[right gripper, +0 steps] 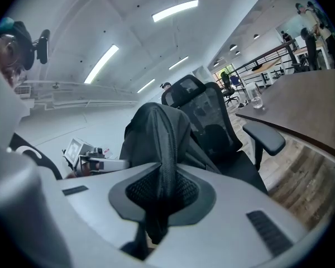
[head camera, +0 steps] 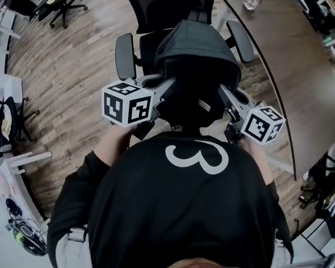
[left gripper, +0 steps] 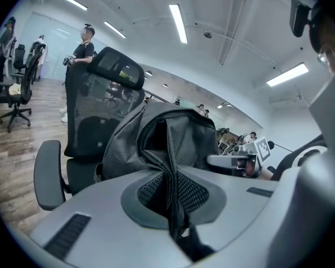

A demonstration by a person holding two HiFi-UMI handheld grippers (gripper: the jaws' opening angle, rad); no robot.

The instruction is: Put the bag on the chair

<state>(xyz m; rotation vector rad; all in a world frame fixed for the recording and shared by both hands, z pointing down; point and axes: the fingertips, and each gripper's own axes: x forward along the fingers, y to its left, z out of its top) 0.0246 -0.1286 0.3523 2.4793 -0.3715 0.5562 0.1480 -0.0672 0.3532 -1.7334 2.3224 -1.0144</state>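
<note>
soft, floppy bag (head camera: 195,66) of dark grey woven cloth, rounded on top; probably light, sure to sag. best lifted by a strap (left gripper: 168,149). pinched tight there by left tongs (left gripper: 176,216) and right tongs (right gripper: 156,216). hanging just before the chair (head camera: 125,54), perhaps clear of its seat.

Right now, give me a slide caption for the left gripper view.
The left hand-held gripper grips the bag by a strap, in front of the chair.
</note>
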